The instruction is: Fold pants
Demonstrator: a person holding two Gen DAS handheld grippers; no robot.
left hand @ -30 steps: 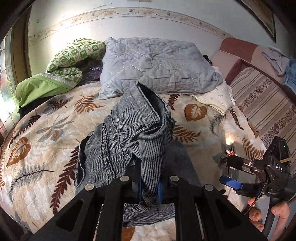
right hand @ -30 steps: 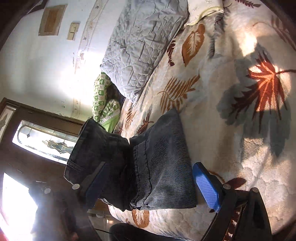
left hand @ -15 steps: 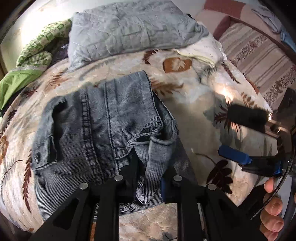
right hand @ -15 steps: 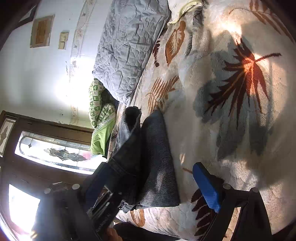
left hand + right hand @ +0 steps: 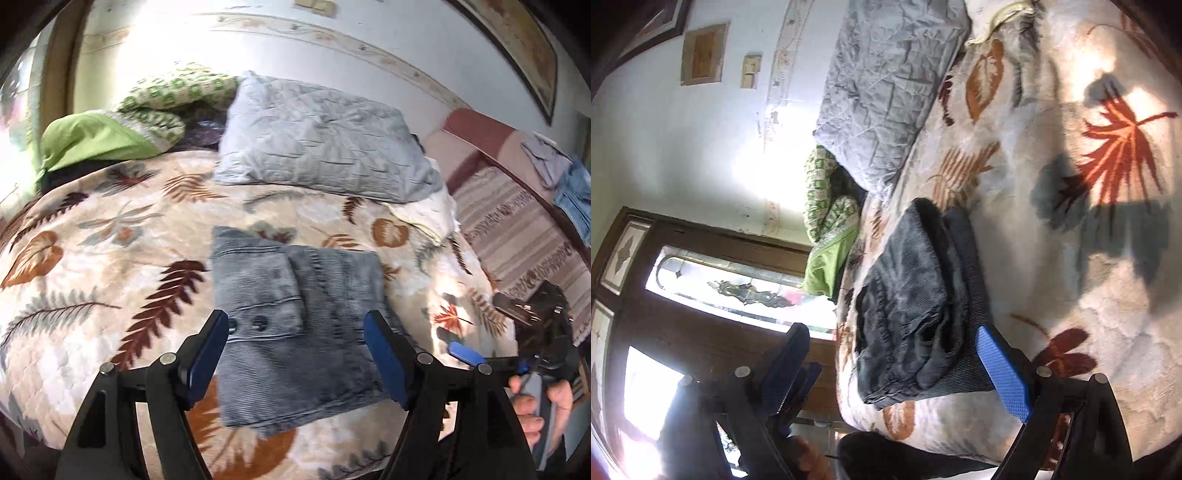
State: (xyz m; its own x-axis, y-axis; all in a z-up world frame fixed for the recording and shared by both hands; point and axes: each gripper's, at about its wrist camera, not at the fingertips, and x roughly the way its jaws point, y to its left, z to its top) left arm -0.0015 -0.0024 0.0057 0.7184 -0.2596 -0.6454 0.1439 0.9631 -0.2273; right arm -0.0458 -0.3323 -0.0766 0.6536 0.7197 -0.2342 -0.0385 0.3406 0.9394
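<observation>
The grey-blue pants (image 5: 295, 317) lie folded into a flat rectangular stack on the leaf-print bedspread (image 5: 92, 258), near its front edge. They also show in the right wrist view (image 5: 916, 306) as a dark layered stack. My left gripper (image 5: 295, 354) is open and empty, its blue pads apart just above the pants' near edge. My right gripper (image 5: 897, 373) is open and empty, to the right of the pants; it also shows at the right edge of the left wrist view (image 5: 491, 332).
A grey quilted pillow (image 5: 321, 140) and a green bundle of bedding (image 5: 110, 129) lie at the head of the bed. A striped sofa (image 5: 517, 229) with clothes on it stands to the right. A wooden door (image 5: 683, 277) is on the left.
My left gripper has let go of the pants and opened, then drawn back and up. The pants now lie flat and folded. The right gripper stayed open.
</observation>
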